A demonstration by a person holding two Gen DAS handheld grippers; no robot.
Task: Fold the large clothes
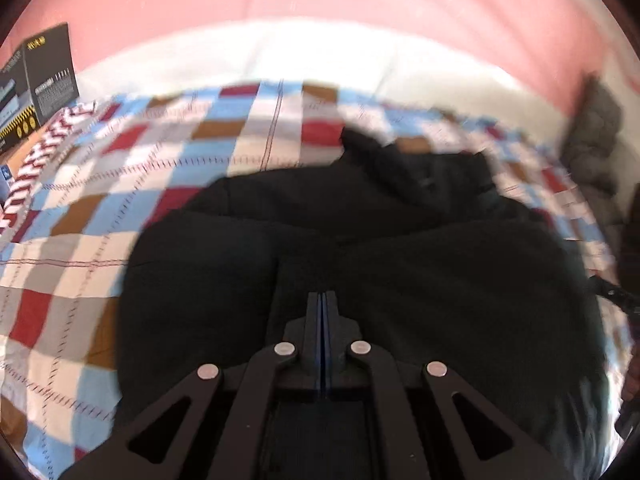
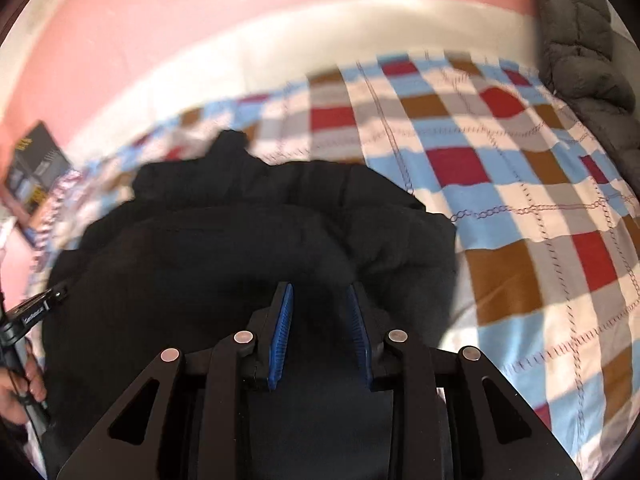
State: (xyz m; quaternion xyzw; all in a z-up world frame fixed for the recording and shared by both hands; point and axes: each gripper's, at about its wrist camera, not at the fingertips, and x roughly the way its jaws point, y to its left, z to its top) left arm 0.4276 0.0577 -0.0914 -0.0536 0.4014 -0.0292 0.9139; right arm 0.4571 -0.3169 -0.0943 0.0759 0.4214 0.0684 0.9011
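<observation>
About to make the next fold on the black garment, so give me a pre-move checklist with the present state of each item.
1. Left gripper shut: ok.
2. Fabric caught between left gripper's pads: cannot tell, no cloth shows there.
3. Right gripper gripping the black garment: cannot tell; blue pads apart, dark fabric between them.
4. Garment lying on the checked bedspread: ok.
5. Bedspread beyond the garment free for folding: ok.
6. Grey quilted jacket and dark boxes apart from the garment: ok.
</observation>
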